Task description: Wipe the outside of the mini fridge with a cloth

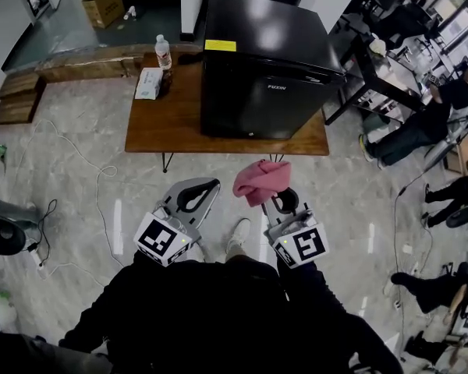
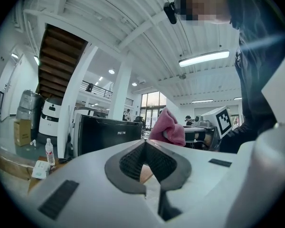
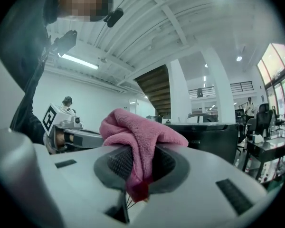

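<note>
Mini fridge (image 1: 265, 61): black, door shut, upright on the right part of the wooden tabletop (image 1: 160, 123), front face toward the person. Only a narrow strip of wood shows along its front; its right side stands at about the tabletop's right edge. Left of it, a broad bare stretch of wood, with a tissue pack (image 1: 148, 83) and a water bottle (image 1: 163, 52) near the far left corner, well apart from the fridge. Fridge top bare except a yellow label at the rear left. Open marble floor (image 1: 78, 170) between the tabletop's near edge and the person; loose cables (image 1: 101, 201) trail on the left side. Right of the tabletop it is crowded: a dark desk and seated people close by. Pink cloth (image 1: 261, 180) is off the fridge, in the air in front of the tabletop's near edge, bunched over the tip of the right hand-held gripper (image 1: 285, 201), whose jaws are clamped on a fold of it, the rest spilling over the top. Left hand-held gripper (image 1: 195, 195) is level with it, just beside, jaws together at the tips with nothing between. Both point forward toward the fridge front, low, near the person's body, a shoe (image 1: 236, 236) between them below.
</note>
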Demonstrator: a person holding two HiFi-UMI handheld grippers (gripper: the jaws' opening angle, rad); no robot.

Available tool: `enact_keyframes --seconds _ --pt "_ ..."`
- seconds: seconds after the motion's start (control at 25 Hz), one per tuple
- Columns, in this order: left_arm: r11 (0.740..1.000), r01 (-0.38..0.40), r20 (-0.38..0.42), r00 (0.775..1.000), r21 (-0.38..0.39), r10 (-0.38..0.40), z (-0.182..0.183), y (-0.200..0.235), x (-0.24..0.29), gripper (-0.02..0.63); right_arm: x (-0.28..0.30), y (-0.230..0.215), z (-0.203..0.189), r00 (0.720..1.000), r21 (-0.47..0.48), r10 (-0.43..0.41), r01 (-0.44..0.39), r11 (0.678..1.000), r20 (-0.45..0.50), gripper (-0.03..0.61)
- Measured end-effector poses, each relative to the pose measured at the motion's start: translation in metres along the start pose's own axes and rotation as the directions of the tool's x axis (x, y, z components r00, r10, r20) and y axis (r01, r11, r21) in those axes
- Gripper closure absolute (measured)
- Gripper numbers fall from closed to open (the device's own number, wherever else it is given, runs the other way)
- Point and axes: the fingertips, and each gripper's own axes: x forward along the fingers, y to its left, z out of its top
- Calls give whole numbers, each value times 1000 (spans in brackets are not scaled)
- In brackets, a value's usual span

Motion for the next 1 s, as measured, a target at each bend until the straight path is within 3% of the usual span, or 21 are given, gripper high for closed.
enact_keyframes --seconds 0.12,0.24,0.36,0.6,0.8,1.0 --pt "998 -57 8 998 13 57 5 18 28 609 21 -33 7 999 -42 -8 9 999 36 522" --pt "991 -133 23 991 28 132 14 33 53 608 41 -55 12 997 -79 43 -37 996 68 522" --pt "977 -208 27 978 52 207 23 46 74 608 60 -72 14 993 -105 85 -77 992 77 522" --pt "944 -319 54 947 86 315 44 76 98 607 104 -101 29 988 -107 83 -69 992 129 522" --pt "936 -333 75 942 115 326 54 119 108 609 159 -104 19 989 -97 58 -45 994 136 522" --pt "949 -297 85 954 106 289 50 168 112 607 216 -105 -1 995 -62 -10 16 998 96 522"
